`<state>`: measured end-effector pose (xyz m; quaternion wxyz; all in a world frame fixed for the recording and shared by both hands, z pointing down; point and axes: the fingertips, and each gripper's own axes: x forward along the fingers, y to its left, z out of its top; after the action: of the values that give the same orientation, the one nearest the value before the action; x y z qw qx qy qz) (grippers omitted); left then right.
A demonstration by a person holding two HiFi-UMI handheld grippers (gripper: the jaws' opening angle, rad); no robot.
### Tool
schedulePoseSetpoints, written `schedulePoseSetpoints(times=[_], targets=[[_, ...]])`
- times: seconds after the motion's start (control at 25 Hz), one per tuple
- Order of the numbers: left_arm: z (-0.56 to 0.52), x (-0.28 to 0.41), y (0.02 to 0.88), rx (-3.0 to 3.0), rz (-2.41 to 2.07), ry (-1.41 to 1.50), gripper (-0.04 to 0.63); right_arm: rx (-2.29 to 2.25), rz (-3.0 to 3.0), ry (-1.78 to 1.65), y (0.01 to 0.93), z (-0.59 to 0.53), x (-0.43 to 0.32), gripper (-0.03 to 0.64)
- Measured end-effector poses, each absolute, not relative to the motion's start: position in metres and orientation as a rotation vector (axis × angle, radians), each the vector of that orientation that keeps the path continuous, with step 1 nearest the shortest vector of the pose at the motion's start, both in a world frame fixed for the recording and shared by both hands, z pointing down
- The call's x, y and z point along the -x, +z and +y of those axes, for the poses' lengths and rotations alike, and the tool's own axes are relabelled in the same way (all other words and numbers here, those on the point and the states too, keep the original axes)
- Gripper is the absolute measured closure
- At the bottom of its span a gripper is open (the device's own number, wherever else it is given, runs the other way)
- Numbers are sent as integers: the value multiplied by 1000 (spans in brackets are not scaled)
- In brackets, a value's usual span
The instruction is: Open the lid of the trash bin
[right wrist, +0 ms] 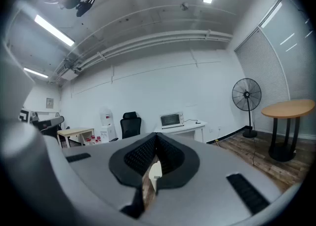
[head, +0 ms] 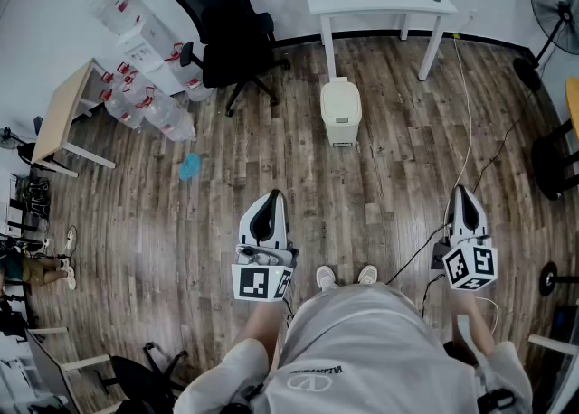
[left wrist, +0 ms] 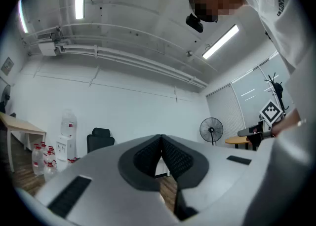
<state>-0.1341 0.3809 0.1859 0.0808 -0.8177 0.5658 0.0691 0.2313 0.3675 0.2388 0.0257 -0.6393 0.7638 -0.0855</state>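
Both jaw pairs pressed together, nothing between: left gripper (left wrist: pixel 161 141), right gripper (right wrist: pixel 157 138). Below them, brown wood-plank floor (head: pixel 181 231). Cream plastic trash bin (head: pixel 341 110) well ahead, lid down, just before white table (head: pixel 362 2).

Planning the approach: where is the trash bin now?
In the head view the trash bin stands on the floor, just before the white table, right of the black chair.
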Motion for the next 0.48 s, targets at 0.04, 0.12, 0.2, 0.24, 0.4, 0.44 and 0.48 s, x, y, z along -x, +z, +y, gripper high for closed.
schedulePoseSetpoints(times=[0.04, 0.12, 0.2, 0.24, 0.4, 0.44, 0.48], targets=[[380, 134, 185, 2445, 1692, 205, 594, 1977, 2359, -267, 238, 367, -231, 601], [379, 135, 183, 2445, 1694, 204, 594, 1977, 2357, -272, 236, 366, -231, 601], [379, 134, 183, 2444, 1697, 205, 594, 1977, 2359, -273, 237, 365, -232, 601], [379, 134, 183, 2443, 1698, 206, 594, 1977, 2361, -273, 238, 365, -232, 601], [380, 129, 183, 2444, 1697, 204, 594, 1973, 2363, -280, 239, 367, -236, 601], [380, 127, 182, 2444, 1697, 203, 594, 1966, 2364, -286, 238, 367, -237, 601], [380, 125, 182, 2444, 1697, 201, 594, 1958, 2363, -295, 238, 367, -238, 601]])
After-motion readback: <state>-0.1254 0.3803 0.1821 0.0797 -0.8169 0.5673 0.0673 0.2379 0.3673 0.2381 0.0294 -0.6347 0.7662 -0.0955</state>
